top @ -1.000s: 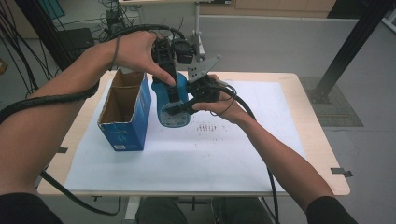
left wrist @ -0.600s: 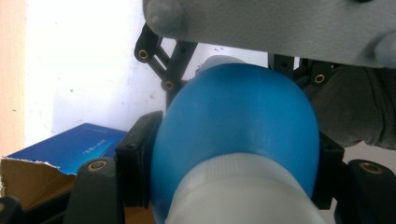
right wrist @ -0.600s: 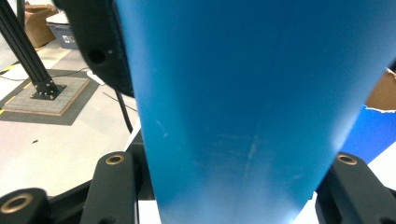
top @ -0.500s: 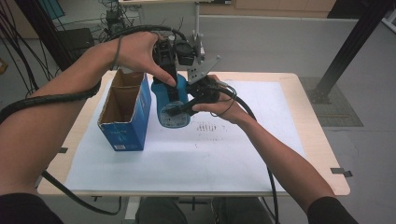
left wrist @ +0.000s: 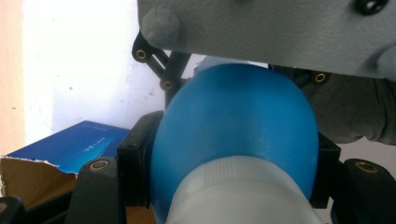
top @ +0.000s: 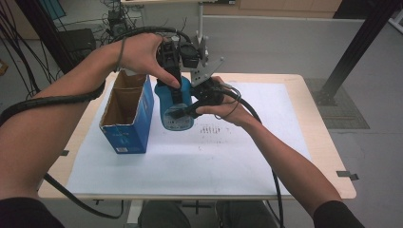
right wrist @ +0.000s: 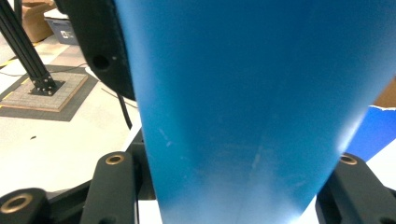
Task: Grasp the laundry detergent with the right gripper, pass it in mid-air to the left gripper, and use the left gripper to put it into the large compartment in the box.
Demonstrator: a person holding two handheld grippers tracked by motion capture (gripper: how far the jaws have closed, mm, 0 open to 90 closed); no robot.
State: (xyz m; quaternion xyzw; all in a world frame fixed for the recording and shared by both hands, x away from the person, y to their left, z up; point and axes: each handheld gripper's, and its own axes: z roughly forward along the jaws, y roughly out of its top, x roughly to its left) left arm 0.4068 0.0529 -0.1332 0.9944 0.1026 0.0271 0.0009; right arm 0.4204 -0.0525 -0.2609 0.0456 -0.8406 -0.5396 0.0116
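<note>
the blue bottle (right wrist: 252,107) takes up most of the right gripper view, a smooth wall of blue running from twelve o'clock down to six, narrowing toward the bottom. the right gripper (right wrist: 238,186) is clamped on it: one black jaw sits at seven o'clock, the other at four o'clock, both pressed tight against the bottle's sides, brass rivets showing on each. at eleven o'clock a dark rounded black part (right wrist: 100,51) sits against the bottle's edge. out at nine to ten o'clock lies the grey floor (right wrist: 51,140), with a black frame post (right wrist: 23,44) standing on a tiled base. at three o'clock a corner of blue box (right wrist: 376,128) peeks in.
</note>
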